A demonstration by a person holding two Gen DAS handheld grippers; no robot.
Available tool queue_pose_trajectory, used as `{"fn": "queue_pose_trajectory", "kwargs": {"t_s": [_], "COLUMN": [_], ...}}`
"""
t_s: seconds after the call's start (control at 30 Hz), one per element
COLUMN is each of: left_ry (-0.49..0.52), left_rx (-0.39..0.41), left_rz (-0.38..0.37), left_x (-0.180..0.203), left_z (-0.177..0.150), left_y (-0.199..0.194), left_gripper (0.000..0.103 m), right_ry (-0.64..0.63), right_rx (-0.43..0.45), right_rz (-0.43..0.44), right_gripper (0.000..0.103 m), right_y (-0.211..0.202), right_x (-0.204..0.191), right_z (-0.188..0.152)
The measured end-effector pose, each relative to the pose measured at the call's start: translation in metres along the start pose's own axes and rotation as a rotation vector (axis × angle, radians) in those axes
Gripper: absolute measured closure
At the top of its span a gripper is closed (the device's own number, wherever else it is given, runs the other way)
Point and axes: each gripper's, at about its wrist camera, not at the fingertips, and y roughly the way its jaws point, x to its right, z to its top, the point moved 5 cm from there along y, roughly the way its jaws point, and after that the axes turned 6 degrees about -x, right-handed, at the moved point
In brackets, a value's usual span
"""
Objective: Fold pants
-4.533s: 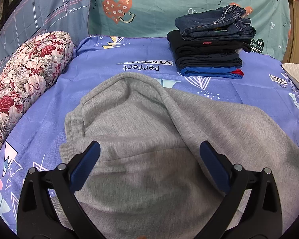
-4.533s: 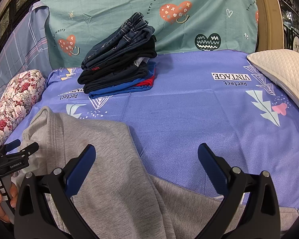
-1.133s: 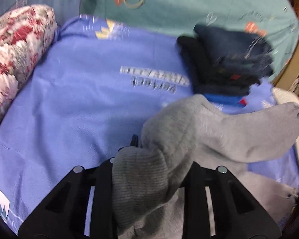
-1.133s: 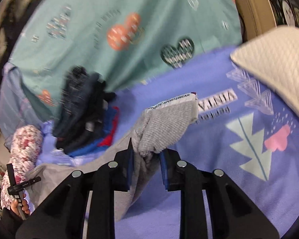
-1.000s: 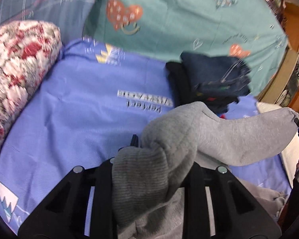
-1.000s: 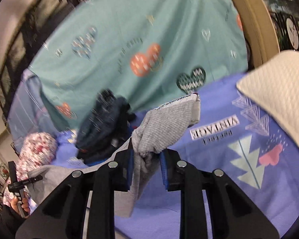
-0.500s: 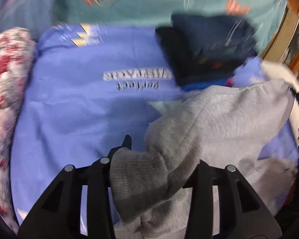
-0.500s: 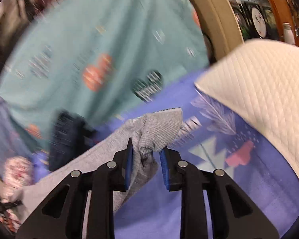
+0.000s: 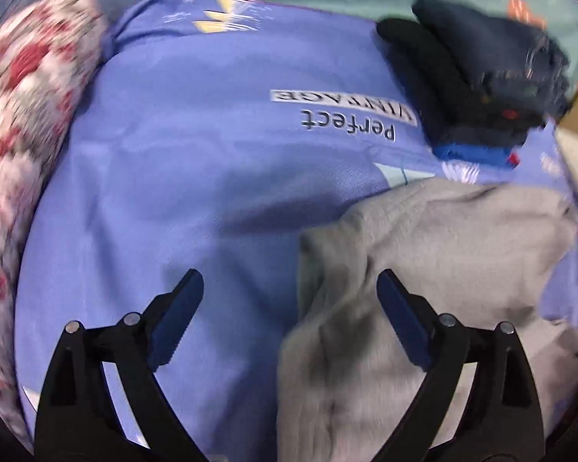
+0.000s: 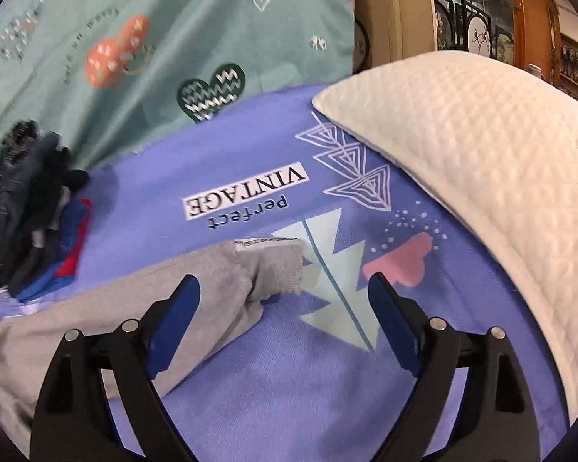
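The grey pants [image 9: 424,277] lie rumpled on the blue-violet bed sheet [image 9: 181,177]. My left gripper [image 9: 291,317] hangs over their left edge with its jaws opening wide; the cloth lies below the right finger, loose from both pads. In the right wrist view one end of the grey pants [image 10: 266,269], with a white label on its hem, rests on the sheet. My right gripper [image 10: 285,313] is just in front of that end, its jaws opening and nothing pressed between the blue pads.
A stack of folded dark clothes [image 9: 478,81] sits at the back of the bed, the same stack of folded dark clothes [image 10: 31,196] showing far left in the right wrist view. A floral bolster [image 9: 23,146] bounds the left side, a white quilted pillow [image 10: 478,161] the right. A teal cloth [image 10: 173,38] hangs behind.
Both grippers have let go of the grey pants and spread their jaws wide. Both have sunk toward the bed, and the lifted cloth now lies on the sheet.
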Motion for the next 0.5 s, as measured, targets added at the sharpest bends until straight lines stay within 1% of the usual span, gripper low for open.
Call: {"fn": "queue_pose_trajectory", "kwargs": {"t_s": [0.03, 0.13, 0.17, 0.23, 0.3, 0.4, 0.5], "left_ry": [-0.023, -0.099, -0.129, -0.17, -0.218, -0.254, -0.229], "left_rx": [0.01, 0.021, 0.016, -0.007, -0.036, -0.066, -0.08], "left_rz": [-0.007, -0.026, -0.042, -0.073, -0.11, -0.174, -0.243], "left_x": [-0.005, -0.021, -0.024, -0.028, -0.026, -0.017, 0.011], "left_z": [-0.013, -0.061, -0.084, -0.112, -0.147, -0.176, -0.186], "left_y": [-0.012, -0.041, -0.048, -0.05, -0.049, -0.035, -0.026], "left_gripper": [0.01, 0.01, 0.01, 0.01, 0.01, 0.01, 0.01], "right_ry": [-0.005, -0.029, -0.034, -0.021, 0.025, 0.081, 0.127], "right_rx": [0.0, 0.002, 0.001, 0.004, -0.008, -0.025, -0.04], "right_rz": [0.015, 0.038, 0.038, 0.043, 0.042, 0.051, 0.05], "right_gripper": [0.008, 0.006, 0.004, 0.001, 0.001, 0.001, 0.001], "right_y": [-0.013, -0.049, -0.06, -0.08, -0.093, -0.1, -0.108], "right_x": [0.001, 0.004, 0.007, 0.018, 0.034, 0.052, 0.065], "right_z": [-0.007, -0.034, -0.044, -0.073, -0.102, -0.133, -0.161]}}
